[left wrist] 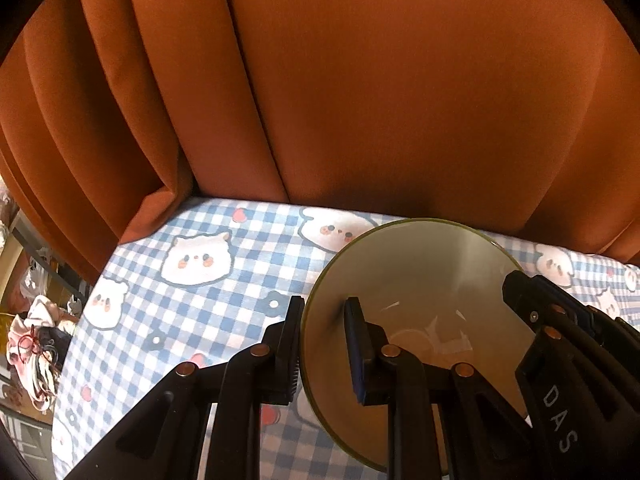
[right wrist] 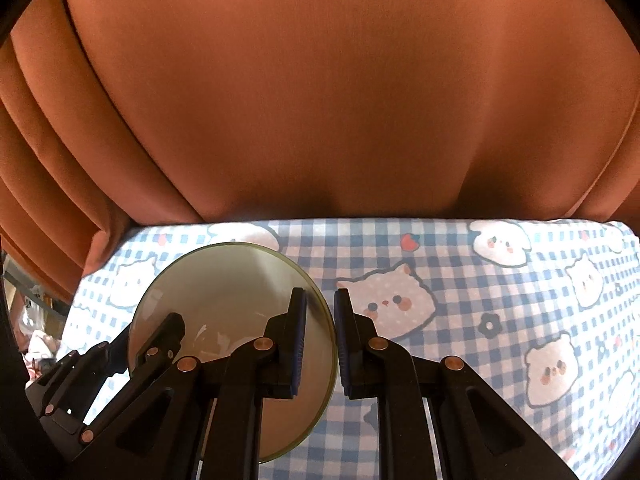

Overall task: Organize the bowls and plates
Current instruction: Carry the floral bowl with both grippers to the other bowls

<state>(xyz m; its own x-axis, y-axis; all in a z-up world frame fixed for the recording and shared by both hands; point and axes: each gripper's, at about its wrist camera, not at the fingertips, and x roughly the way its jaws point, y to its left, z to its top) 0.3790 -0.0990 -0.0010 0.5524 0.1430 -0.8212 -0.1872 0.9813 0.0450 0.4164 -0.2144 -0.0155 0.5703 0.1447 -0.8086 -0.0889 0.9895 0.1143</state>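
Observation:
A pale green bowl (left wrist: 424, 280) with a darker rim sits over the blue checked tablecloth (left wrist: 224, 296). My left gripper (left wrist: 322, 312) straddles the bowl's left rim, one finger outside and one inside, closed on it. My right gripper (right wrist: 320, 304) straddles the same bowl's (right wrist: 224, 284) right rim, one finger inside and one outside, closed on it. Each gripper shows in the other's view: the right one at the bowl's right edge (left wrist: 560, 320), the left one at its left edge (right wrist: 132, 352).
An orange curtain (left wrist: 360, 80) hangs close behind the table's far edge. The tablecloth (right wrist: 500, 320) with cartoon animal faces stretches to the right. Clutter of clothes and bags (left wrist: 36, 344) lies beyond the table's left edge.

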